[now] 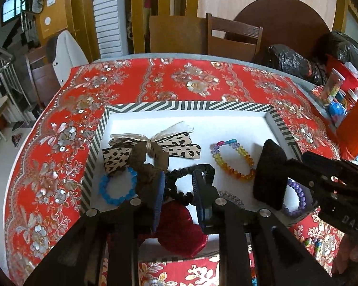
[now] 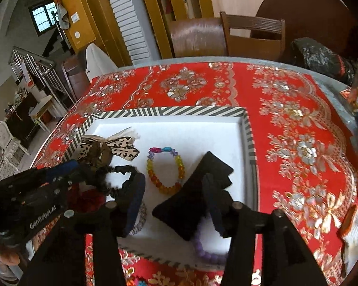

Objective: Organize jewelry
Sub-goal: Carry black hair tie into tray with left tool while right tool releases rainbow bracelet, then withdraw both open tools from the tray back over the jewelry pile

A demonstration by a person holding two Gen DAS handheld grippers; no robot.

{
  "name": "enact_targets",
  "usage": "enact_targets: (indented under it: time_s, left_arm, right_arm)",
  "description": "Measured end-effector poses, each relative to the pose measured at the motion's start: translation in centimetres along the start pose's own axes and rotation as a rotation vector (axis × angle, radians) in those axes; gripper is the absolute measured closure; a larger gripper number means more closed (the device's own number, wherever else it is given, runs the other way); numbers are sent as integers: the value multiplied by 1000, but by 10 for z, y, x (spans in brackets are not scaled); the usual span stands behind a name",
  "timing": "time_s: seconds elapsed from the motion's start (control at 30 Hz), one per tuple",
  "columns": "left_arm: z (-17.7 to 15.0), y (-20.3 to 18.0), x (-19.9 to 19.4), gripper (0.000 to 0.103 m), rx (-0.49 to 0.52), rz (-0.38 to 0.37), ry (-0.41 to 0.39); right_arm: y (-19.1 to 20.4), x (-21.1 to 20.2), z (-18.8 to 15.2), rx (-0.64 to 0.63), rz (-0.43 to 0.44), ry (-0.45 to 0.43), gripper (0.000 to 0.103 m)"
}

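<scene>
Purple bracelet (image 2: 208, 253) half hidden behind black pouch (image 2: 193, 200).

A tray (image 1: 278, 121) sits on the table (image 1: 198, 83). Inside, the bow (image 1: 152, 146) lies far left, a beaded bracelet (image 1: 234, 160) right of it, the pouch (image 1: 271, 174) at the right, and a scrunchie (image 1: 191, 183) near the middle.

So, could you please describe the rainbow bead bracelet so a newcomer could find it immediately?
Find the striped-rim tray on the red floral tablecloth. The rainbow bead bracelet lies on its white floor, between the black scrunchie and black pouch. Only its beads change colour.
</scene>
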State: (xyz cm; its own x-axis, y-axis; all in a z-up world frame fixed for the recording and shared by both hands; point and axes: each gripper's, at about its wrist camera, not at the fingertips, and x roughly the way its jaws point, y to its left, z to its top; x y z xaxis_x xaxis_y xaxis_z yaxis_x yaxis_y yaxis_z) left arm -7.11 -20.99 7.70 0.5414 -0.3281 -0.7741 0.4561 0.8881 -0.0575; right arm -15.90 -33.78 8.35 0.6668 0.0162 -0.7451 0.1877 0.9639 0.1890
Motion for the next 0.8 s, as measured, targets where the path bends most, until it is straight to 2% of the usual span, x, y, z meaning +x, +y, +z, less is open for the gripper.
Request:
enact_targets:
  time_s: [0.23,0.57,0.8]
  left_arm:
    - [-6,-6,-18,84,9,7,-32]
    - [-18,-4,-33,84,-1,18,-36]
    - [-33,-2,-54,84,-15,-37,-26]
  right_arm:
    - [1,-23,-17,-8,-27,-26,48]
    - [-1,-36,-32,-2,-35,-25,47]
    - [-11,-57,-53,13,-58,-15,45]
